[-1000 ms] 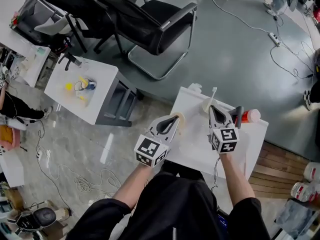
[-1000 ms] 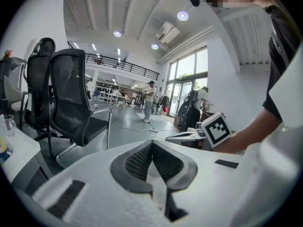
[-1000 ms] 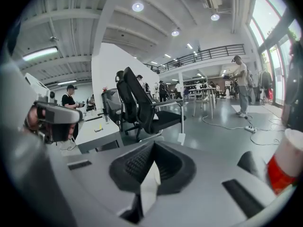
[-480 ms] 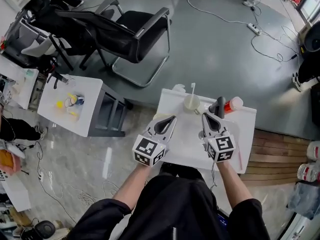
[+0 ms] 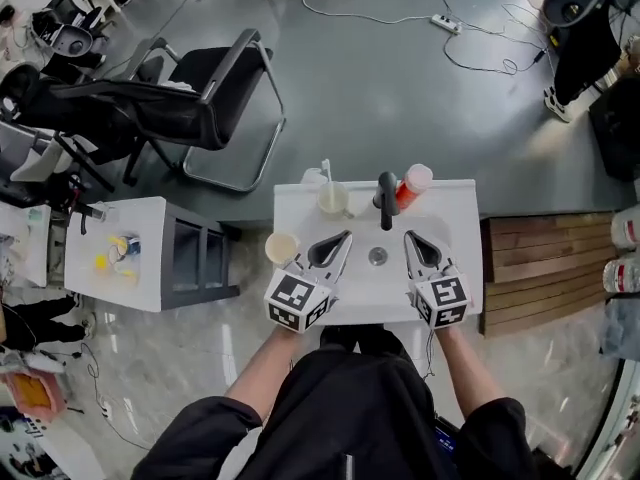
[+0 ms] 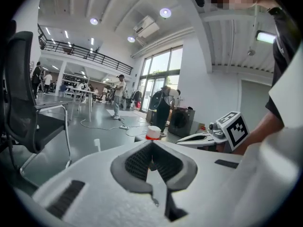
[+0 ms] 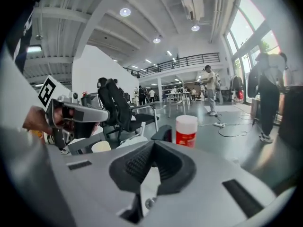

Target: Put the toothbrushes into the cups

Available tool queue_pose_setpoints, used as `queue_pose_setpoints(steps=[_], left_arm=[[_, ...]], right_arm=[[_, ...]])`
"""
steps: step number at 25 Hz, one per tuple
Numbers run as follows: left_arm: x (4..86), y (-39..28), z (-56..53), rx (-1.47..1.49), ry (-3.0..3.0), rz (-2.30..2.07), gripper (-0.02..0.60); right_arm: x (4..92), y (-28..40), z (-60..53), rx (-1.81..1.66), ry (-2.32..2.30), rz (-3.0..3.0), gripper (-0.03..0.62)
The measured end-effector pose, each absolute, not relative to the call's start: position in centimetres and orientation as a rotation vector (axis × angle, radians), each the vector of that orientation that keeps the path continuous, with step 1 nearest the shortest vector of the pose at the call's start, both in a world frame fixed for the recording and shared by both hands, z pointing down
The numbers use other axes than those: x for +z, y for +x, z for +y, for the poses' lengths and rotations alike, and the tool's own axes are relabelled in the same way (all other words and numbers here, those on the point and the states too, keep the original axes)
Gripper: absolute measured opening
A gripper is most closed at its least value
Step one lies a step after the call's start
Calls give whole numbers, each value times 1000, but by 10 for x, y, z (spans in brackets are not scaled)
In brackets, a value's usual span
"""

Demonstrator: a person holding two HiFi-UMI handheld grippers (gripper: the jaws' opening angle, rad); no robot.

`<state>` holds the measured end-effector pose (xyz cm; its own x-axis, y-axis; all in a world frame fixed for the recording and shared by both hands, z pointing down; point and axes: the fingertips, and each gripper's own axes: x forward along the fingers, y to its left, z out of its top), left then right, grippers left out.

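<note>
Change: Both grippers are drawing back toward the person; the right gripper (image 5: 408, 236), up beside the far cup a second ago, is now hanging over the near half of the table (image 5: 460, 268), level with the left gripper (image 5: 346, 235).
Fingers: the left fingers (image 6: 137, 162) are pressing tip to tip on nothing; the right fingers (image 7: 175, 167) are doing the same (both clenched, both empty).
Toothbrush: one toothbrush (image 5: 326, 171) is standing upright in the far cup (image 5: 332, 200), just left of the black faucet (image 5: 385, 196).
Second cup: a cream cup (image 5: 282, 248) is sitting at the table's left edge, just beside the left gripper (seemingly empty, though its inside is hard to read).
Step in hand: probably a pause between placements; no loose toothbrush is showing.
Doing it well: any next brush is best gripped mid-handle and lowered straight down, since a light cup at the edge is likely to tip.
Table: white, carrying a drain (image 5: 377, 256) between the grippers and a red-and-white bottle (image 5: 413, 180) just right of the faucet.
Room: grey floor is running behind, with a black office chair (image 5: 190, 98), trailing cables and a power strip (image 5: 446, 24).
</note>
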<state>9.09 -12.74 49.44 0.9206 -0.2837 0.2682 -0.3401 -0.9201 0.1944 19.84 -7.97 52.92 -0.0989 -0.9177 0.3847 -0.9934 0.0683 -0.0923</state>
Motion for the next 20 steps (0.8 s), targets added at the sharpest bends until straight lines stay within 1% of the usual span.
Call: queue_pose_setpoints(steps=[5,10,14,20], left_arm=[[501,134,-103,373,2865,-315,2],[502,159,-81,396,2870,-224,2],[501,165,-71,408,2868,-210,2],[514,157,-70,449,2856,-221,2]], right_arm=[[539,242,-38,542,2072,-2001,5],[546,274,-2,574,2150,-1914,5],[559,292,22,623,2189,-1855,5],[603,294,55,723,2157,-1784,5]])
